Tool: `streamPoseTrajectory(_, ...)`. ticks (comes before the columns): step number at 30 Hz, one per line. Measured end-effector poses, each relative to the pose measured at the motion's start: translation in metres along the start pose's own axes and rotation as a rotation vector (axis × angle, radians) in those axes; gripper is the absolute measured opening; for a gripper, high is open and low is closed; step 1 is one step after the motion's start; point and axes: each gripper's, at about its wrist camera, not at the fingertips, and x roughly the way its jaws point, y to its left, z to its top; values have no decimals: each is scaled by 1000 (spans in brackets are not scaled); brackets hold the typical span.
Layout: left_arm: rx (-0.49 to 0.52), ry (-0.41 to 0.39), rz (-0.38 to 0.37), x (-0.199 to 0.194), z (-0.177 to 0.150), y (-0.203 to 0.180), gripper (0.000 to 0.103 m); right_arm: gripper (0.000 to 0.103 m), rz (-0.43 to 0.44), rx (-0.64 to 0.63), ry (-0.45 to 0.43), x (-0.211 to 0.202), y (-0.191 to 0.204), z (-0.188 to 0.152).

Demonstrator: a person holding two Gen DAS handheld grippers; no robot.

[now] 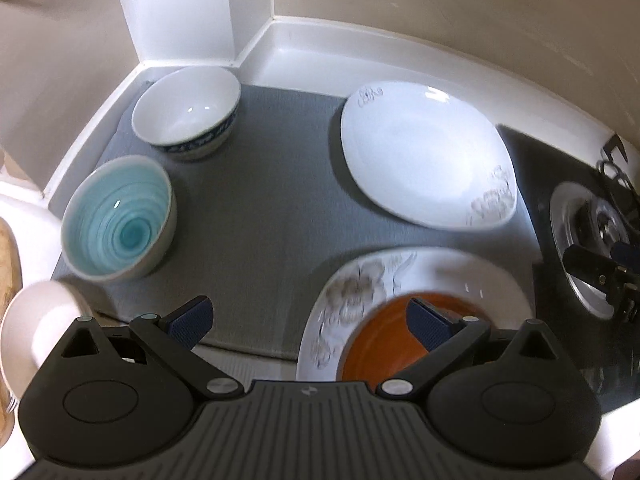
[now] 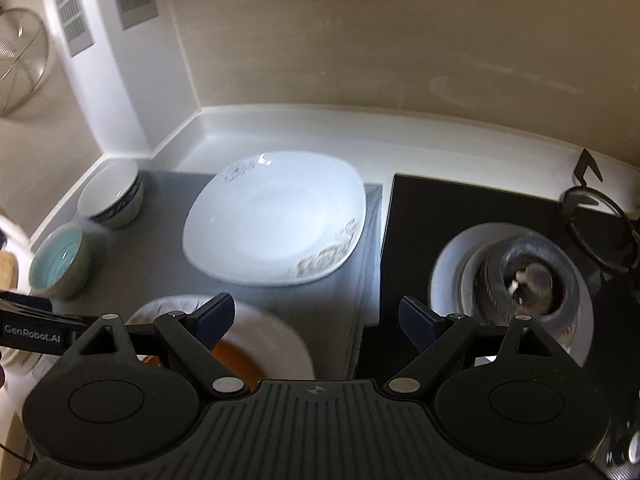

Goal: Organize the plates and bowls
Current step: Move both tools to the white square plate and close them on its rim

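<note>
On a grey mat point(image 1: 256, 208) stand a white bowl with a blue pattern point(image 1: 186, 116), a turquoise bowl point(image 1: 118, 220) and a white square plate point(image 1: 424, 152). A second flowered plate point(image 1: 352, 292) at the mat's near edge carries an orange dish point(image 1: 380, 340). My left gripper point(image 1: 310, 320) hangs open above the mat's near edge, its right finger over the orange dish. My right gripper point(image 2: 316, 318) is open and empty, hovering between the flowered plate point(image 2: 280, 336) and the stove. The square plate point(image 2: 276, 216) lies ahead of it, both bowls point(image 2: 112, 196) point(image 2: 60, 260) far left.
A black cooktop point(image 2: 420, 216) with a steel burner point(image 2: 520, 276) borders the mat on the right. White counter rim and beige walls close the back and left. A white rounded object point(image 1: 40, 320) and a wooden board edge point(image 1: 8, 256) sit at the left.
</note>
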Motion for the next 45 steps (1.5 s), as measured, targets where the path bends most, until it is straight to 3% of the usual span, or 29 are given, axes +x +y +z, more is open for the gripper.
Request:
streamPoseTrajectory(9, -87, -41, 18, 33, 47, -1, 103, 91, 45, 25, -51, 51, -23, 39)
streamPoseTrajectory(20, -186, -5, -90, 105, 83, 3, 103, 91, 167, 112, -35, 133, -43, 73)
streamPoseTrajectory(26, -217, 17, -147, 123, 90, 4, 102, 90, 203, 159, -21, 166, -48, 86)
streamPoseTrajectory(30, -223, -1, -144, 130, 96, 2, 102, 90, 208, 159, 7, 183, -46, 89)
streamPoseTrajectory(34, -218, -14, -156, 135, 103, 0, 102, 79, 219, 197, 72, 196, -48, 83)
streamPoseTrajectory(40, -209, -8, -220, 135, 108, 2, 100, 71, 216, 179, 84, 189, -44, 70)
streamPoseTrajectory(43, -198, -15, -245, 132, 110, 4, 81, 64, 215, 201, 92, 186, -44, 64)
streamPoseTrajectory(44, -194, -12, -264, 131, 110, 5, 62, 61, 203, 191, 89, 185, -43, 63)
streamPoseTrajectory(45, -198, 4, -300, 132, 111, 6, 42, 50, 180, 181, 80, 184, -42, 60)
